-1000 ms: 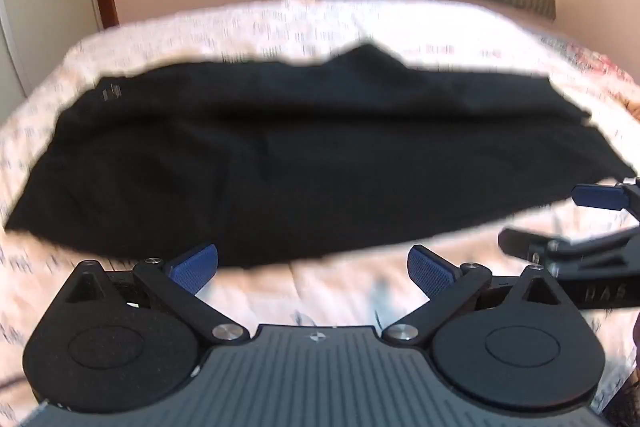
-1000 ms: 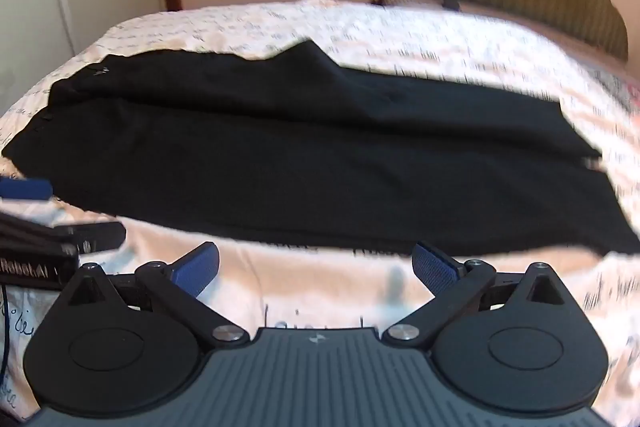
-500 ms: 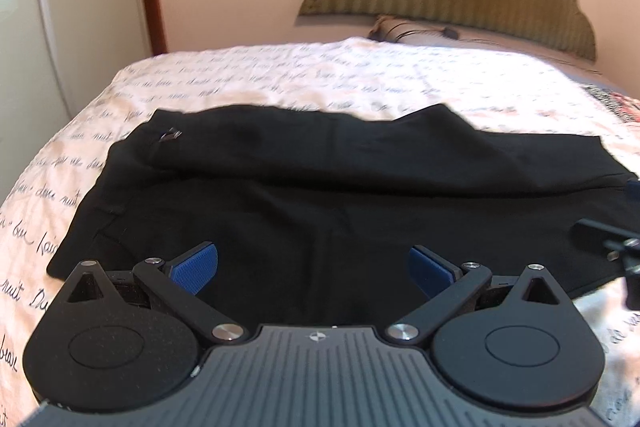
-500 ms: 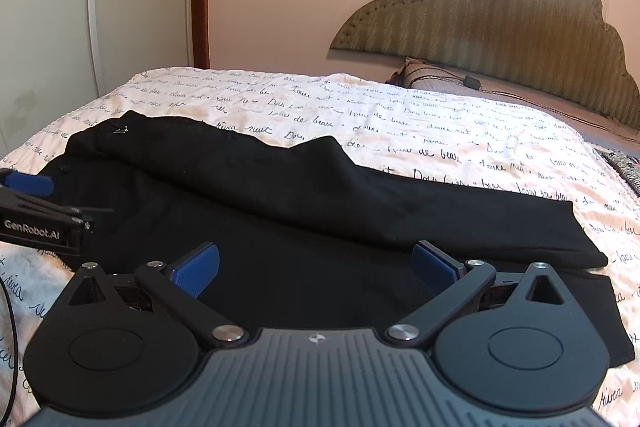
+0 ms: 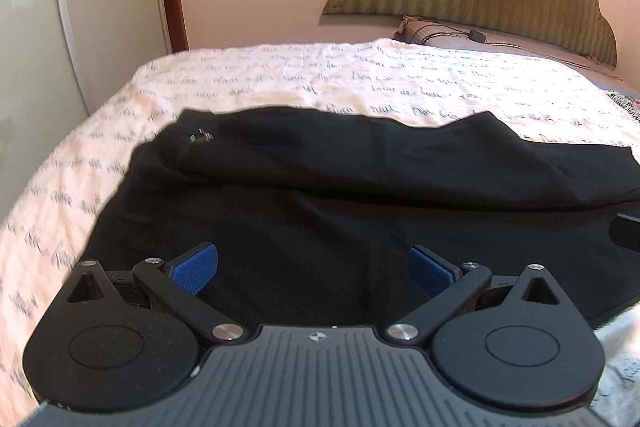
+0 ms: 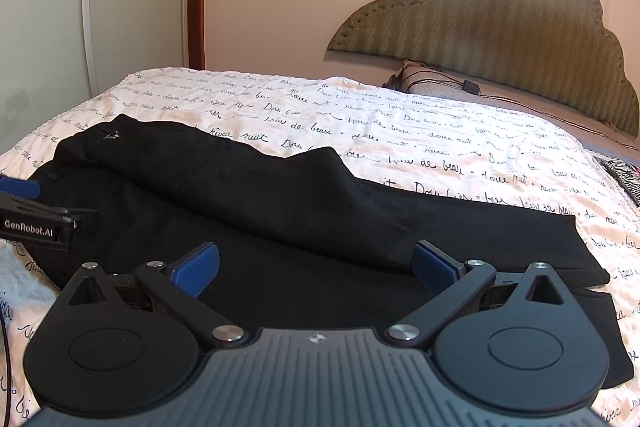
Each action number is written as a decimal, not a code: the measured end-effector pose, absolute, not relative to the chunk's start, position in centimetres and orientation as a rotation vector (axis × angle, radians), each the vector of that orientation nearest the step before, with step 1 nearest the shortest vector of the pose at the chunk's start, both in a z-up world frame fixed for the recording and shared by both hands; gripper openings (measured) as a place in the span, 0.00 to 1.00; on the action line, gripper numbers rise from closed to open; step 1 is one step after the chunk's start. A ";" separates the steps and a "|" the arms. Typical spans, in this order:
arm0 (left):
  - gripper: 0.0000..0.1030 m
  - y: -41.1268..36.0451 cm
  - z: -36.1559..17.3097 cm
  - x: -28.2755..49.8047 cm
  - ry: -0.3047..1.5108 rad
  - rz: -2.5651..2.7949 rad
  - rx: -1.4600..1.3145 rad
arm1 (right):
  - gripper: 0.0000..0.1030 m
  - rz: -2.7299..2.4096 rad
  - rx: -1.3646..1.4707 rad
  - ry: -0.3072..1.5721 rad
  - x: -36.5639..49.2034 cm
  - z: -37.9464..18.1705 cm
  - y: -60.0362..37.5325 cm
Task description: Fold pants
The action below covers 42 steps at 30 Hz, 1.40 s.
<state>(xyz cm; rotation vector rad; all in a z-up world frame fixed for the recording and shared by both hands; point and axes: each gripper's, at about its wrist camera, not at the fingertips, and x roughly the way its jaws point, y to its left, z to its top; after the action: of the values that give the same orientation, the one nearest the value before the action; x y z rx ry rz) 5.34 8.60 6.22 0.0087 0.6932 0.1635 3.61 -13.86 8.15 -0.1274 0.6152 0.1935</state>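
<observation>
Pants now sit under both cameras after I closed in; left hand-held gripper and right hand-held gripper gape wide, empty, ready to grab.

Black pants; white bedspread, black script print; olive headboard; blue-padded jaws

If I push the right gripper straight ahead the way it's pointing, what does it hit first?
Most likely the black pants: the open right gripper points low across them, toward the raised fold of the upper leg. Depth is uncertain.
</observation>
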 end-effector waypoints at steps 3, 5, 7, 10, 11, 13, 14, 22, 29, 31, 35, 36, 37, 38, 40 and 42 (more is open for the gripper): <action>1.00 10.2 6.7 6.4 0.674 0.184 0.023 | 1.00 0.195 -0.146 0.624 4.0 8.0 -13.3; 1.00 11.2 6.9 7.1 0.670 0.199 0.022 | 1.00 0.193 -0.150 0.628 4.4 7.9 -13.0; 1.00 12.1 6.8 7.8 0.673 0.212 0.021 | 1.00 0.195 -0.143 0.636 4.8 7.8 -12.7; 1.00 13.1 6.3 8.6 0.685 0.227 0.017 | 1.00 0.204 -0.139 0.647 5.4 7.6 -12.1; 1.00 13.5 6.1 8.8 0.691 0.232 0.014 | 1.00 0.208 -0.142 0.651 5.6 7.5 -11.8; 1.00 13.9 5.7 9.0 0.700 0.239 0.005 | 1.00 0.216 -0.155 0.652 5.8 7.4 -11.3; 1.00 14.1 5.5 9.1 0.702 0.241 0.002 | 1.00 0.219 -0.162 0.653 6.0 7.4 -11.1; 1.00 16.3 5.6 10.1 0.692 0.274 0.009 | 1.00 0.234 -0.161 0.658 7.5 7.1 -10.2; 1.00 20.7 7.2 12.2 0.620 0.213 0.015 | 1.00 0.261 -0.160 0.667 8.4 6.8 -9.9; 1.00 23.2 7.7 13.6 0.618 0.186 -0.021 | 1.00 0.261 -0.162 0.669 8.6 6.7 -9.9; 1.00 28.8 8.0 17.1 0.650 0.133 -0.186 | 1.00 0.251 -0.150 0.681 8.9 6.3 -10.0; 1.00 30.2 7.8 18.2 0.669 0.112 -0.237 | 1.00 0.249 -0.146 0.686 9.0 6.2 -10.0; 1.00 31.4 7.4 19.2 0.689 0.092 -0.281 | 1.00 0.248 -0.143 0.691 9.0 6.1 -10.1; 0.99 32.5 7.0 20.4 0.719 0.070 -0.332 | 1.00 0.247 -0.144 0.695 9.1 6.0 -10.1; 0.98 34.3 5.9 22.6 0.785 0.038 -0.441 | 1.00 0.244 -0.151 0.701 9.3 5.9 -9.9; 0.98 35.7 4.7 24.4 0.827 0.011 -0.544 | 1.00 0.241 -0.158 0.703 9.5 5.8 -9.8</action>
<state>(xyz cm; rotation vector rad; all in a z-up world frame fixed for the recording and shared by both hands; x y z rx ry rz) 24.42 35.71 4.74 -0.5438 0.8273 0.0108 9.47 -9.78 5.76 -0.1576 0.7033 0.2411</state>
